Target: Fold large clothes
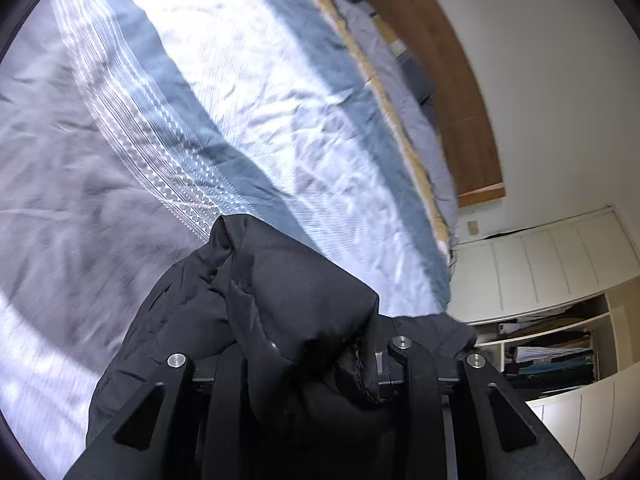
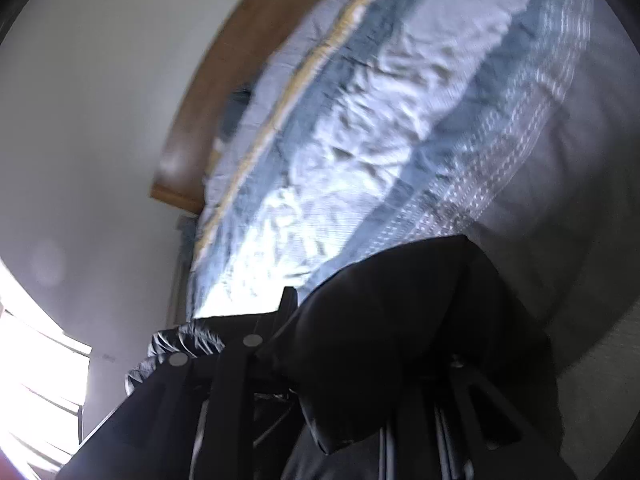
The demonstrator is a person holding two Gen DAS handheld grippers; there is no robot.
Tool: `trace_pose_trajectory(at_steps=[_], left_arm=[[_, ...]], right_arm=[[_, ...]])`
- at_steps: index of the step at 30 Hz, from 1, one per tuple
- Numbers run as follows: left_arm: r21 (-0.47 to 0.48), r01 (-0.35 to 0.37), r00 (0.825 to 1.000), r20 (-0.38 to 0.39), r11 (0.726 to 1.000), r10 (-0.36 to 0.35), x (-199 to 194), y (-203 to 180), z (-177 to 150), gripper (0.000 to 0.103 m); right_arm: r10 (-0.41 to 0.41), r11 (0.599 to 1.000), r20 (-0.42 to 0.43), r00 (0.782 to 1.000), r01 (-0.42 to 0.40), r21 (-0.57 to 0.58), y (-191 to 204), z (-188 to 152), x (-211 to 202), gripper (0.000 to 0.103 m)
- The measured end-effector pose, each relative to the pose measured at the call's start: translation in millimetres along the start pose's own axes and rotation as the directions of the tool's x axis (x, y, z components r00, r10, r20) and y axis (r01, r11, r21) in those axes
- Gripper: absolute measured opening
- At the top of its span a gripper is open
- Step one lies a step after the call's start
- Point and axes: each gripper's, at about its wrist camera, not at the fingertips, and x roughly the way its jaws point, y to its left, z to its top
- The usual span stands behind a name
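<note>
A black padded jacket is bunched over my left gripper, which is shut on its fabric and holds it above the bed. The jacket hides the fingertips. In the right wrist view the same black jacket drapes over my right gripper, which is shut on it as well. A shiny quilted part of the jacket hangs at the left of that gripper. Both views are tilted and blurred.
A bed with a blue, white and grey striped duvet lies below, also seen in the right wrist view. A wooden headboard stands against a white wall. An open white wardrobe with stacked clothes is at the right. A bright window is at the left.
</note>
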Motion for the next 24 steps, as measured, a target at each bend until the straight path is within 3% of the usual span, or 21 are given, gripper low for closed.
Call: trace_pose_trajectory(at_steps=[3,7,9,11,12,13,17,20,24], left_arm=[[-0.023,-0.004,0.999,-0.043,1.000,0.003,29.6,17.6,1.0,0.030],[-0.074,0.022,0.998,-0.057,0.997,-0.026,35.5,28.0,-0.7,0.033],[-0.088,0.064,0.996,-0.049,0.994,-0.069,23.4,25.5,1.2,0.044],[-0.097,0.118,0.993,-0.017,0.988,-0.121,5.2,18.7,4.6,0.062],[-0.095,0.139,0.990,-0.002,0.986,-0.140,-3.4,14.2,6.3,0.067],[-0.088,0.157,0.988,0.014,0.984,-0.156,-13.1,8.3,8.5,0.075],[0.009,0.128,0.988,0.081,0.992,-0.129,-57.4,-22.5,14.3,0.083],[0.114,0.021,0.990,0.134,0.993,-0.037,-87.9,-45.5,6.3,0.083],[0.270,-0.078,0.993,0.105,0.960,0.051,-85.7,-75.9,-27.7,0.083]], right_arm=[[-0.013,1.000,-0.022,1.000,0.014,0.018,-8.1,0.2,22.9,0.019],[0.029,0.998,-0.022,0.999,-0.028,0.055,-15.4,-1.5,28.2,0.024],[0.146,0.979,0.018,0.989,-0.147,0.142,-24.6,0.4,18.0,0.040],[0.227,0.951,0.053,0.972,-0.233,0.201,-28.4,3.0,6.7,0.071],[0.231,0.949,0.067,0.971,-0.240,0.203,-26.8,4.8,-0.4,0.073],[0.226,0.952,0.077,0.971,-0.237,0.191,-22.7,6.4,-8.3,0.074],[0.193,0.977,0.090,0.977,-0.200,0.080,8.4,9.8,-46.4,0.074],[0.131,0.991,0.097,0.987,-0.127,-0.044,39.9,4.4,-71.8,0.074],[0.007,0.966,0.045,0.999,0.005,-0.260,88.4,-27.7,-75.4,0.074]])
